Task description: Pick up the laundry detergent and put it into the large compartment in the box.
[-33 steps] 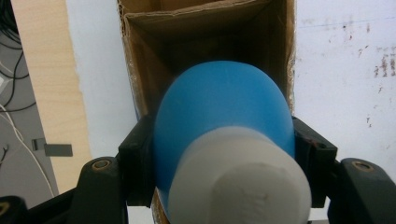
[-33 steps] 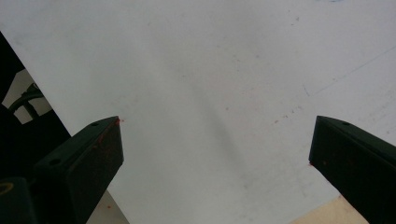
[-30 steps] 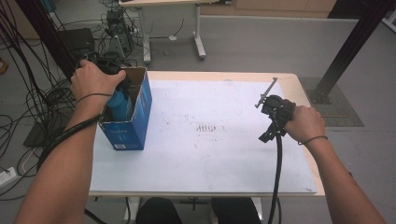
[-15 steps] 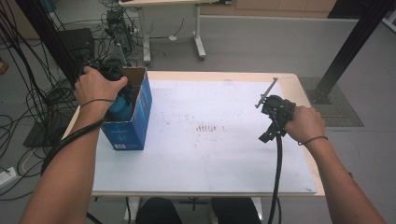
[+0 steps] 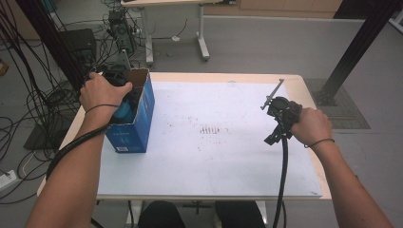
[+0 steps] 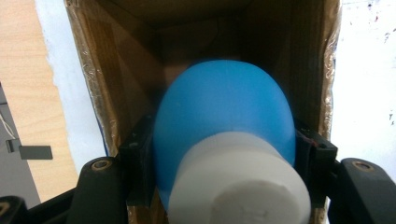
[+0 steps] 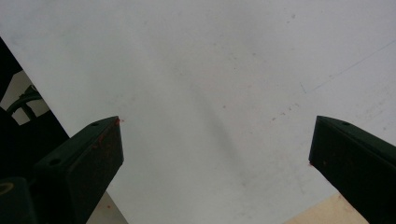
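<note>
A blue cardboard box [image 5: 135, 128], open at the top, stands at the table's left edge. My left gripper [image 5: 122, 97] reaches down into its mouth under the person's hand. It is shut on a blue rounded object [image 6: 224, 121] with a white cylindrical end [image 6: 238, 186] that faces the camera. The black pads [image 6: 137, 154] press its two sides, with the brown inner box walls [image 6: 121, 70] around it. My right gripper [image 5: 280, 116] rests at the table's right side. It stands open [image 7: 215, 140] over the white sheet, with nothing between its fingers [image 7: 93, 154].
A white sheet [image 5: 218, 152] with faint red marks covers most of the wooden table [image 5: 304, 83]. Cables and equipment [image 5: 57, 71] crowd the floor to the left. Another desk's legs [image 5: 202, 33] stand behind, and a black post [image 5: 351, 52] rises at the far right.
The left hand has sunk slightly lower into the box mouth with the blue object. The right gripper has not moved.
</note>
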A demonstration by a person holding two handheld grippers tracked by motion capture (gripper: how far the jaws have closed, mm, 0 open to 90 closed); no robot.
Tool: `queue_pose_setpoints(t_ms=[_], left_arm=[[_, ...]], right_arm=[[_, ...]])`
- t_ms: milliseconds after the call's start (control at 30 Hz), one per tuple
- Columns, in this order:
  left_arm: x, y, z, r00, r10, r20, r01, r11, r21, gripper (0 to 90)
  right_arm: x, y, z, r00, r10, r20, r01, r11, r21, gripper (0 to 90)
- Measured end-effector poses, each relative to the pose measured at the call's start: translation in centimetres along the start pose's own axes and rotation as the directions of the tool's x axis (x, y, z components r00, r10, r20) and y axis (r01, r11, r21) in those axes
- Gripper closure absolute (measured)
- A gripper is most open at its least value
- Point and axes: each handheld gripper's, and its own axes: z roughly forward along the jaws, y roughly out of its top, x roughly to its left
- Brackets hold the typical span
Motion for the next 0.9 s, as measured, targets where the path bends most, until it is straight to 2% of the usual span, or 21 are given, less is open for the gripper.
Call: queue_pose_setpoints(t_ms=[533, 900], left_arm=[[0.0, 0.2, 0.8, 1.0000, -0.001, -0.003, 0.001, 0.9998, 0.018, 37.6], [0.1, 0.2, 1.1, 1.0000, 0.001, -0.004, -0.001, 0.9999, 0.014, 37.6]], right_arm=[[0.0, 0.0, 0.1, 1.0000, -0.001, -0.003, 0.001, 1.000, 0.000, 2.9], [0.0, 0.1, 0.2, 1.0000, 0.001, -0.002, -0.001, 1.000, 0.002, 2.9]])
